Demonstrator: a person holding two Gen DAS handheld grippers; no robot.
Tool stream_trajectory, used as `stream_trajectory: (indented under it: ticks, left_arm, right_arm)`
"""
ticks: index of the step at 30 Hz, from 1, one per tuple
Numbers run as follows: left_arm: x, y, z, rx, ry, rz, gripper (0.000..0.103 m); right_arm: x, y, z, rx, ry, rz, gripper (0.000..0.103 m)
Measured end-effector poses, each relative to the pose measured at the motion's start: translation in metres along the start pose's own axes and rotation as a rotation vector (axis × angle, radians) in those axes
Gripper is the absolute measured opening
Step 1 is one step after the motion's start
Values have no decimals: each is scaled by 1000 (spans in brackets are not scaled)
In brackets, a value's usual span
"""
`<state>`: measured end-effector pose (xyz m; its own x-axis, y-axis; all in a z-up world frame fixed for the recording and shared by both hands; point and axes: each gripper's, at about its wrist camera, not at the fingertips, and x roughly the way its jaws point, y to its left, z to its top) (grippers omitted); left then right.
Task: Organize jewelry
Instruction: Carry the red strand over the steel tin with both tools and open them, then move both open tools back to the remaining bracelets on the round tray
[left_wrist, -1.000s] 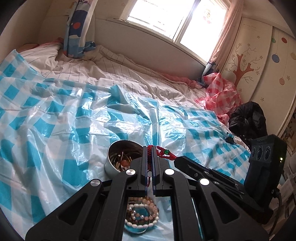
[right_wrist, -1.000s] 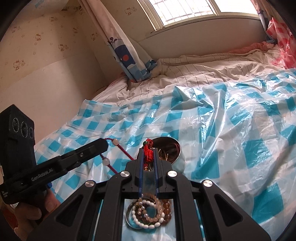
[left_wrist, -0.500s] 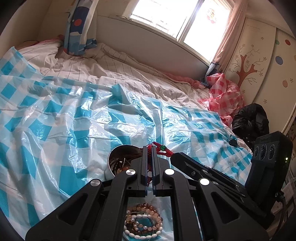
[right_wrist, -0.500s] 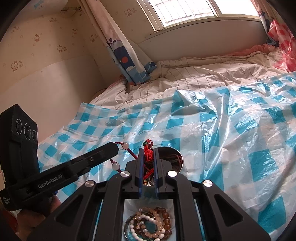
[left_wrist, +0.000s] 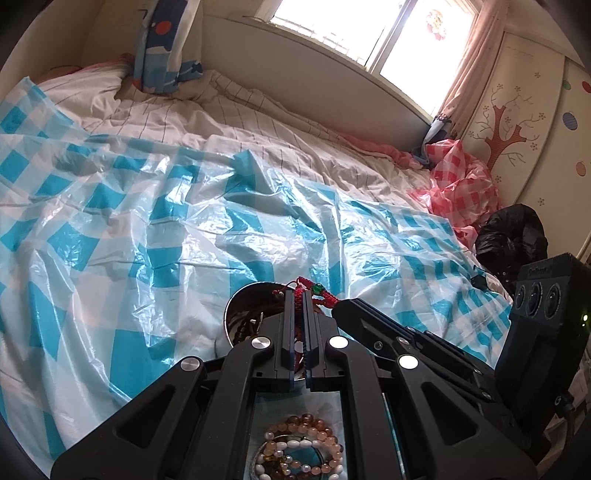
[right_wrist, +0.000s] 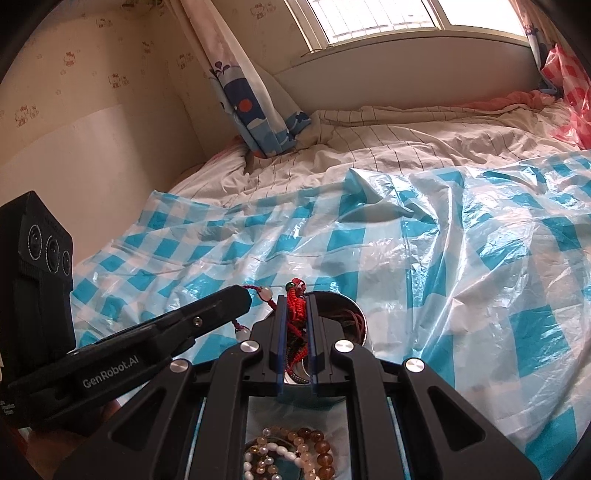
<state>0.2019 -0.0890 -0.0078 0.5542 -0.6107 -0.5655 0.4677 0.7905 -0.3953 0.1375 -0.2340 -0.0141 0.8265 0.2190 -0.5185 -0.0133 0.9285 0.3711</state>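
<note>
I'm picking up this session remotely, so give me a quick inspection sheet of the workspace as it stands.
Surface: bed under a crinkled blue-checked plastic sheet.
Job's things: red cord bracelet stretched between both grippers above the metal tin, which holds more jewelry; beaded bracelets on a small dish nearer the cameras.
Clutter: red-checked plastic, black bag.
Grippers: left gripper and right gripper both shut on the cord.
Cables: nothing seen on the surface.
Surroundings: window, curtain, wardrobe.

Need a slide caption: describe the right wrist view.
Both grippers pinch a red beaded cord above a metal bowl on the checked sheet.
</note>
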Motion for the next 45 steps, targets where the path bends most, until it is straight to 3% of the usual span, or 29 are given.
stream_trajectory:
  ticks: [11,14,16,24,29,31,33,38,45]
  left_arm:
    - [22,5,-6,18,67,69,3]
    - [27,7,-9,22,98,101,4]
    - [28,8,-9,29,102,121,5]
    - [19,13,-5,24,69,200,42]
    - [14,12,-2,38,47,235,50]
    - [12,13,-1,34,40,235,55]
    - [10,12,0,34,31,240,63]
    - [3,9,1,49,18,243,71]
    - [-9,5,3,70,0,248,80]
  right_arm:
    - [27,-6,-6,-5,75,-39,11]
    - [37,-10,-10,5,124,-57,13]
    - [40,-13,-11,18,140,-65,20]
    - [34,-20,-8,48,122,-79,29]
    - [31,-22,-6,57,110,-90,35]
    - [31,-24,-6,70,106,-98,45]
    - [29,-28,-4,85,100,-102,49]
    - [23,-30,-1,93,81,-118,57]
    - [14,-31,3,90,62,-155,77]
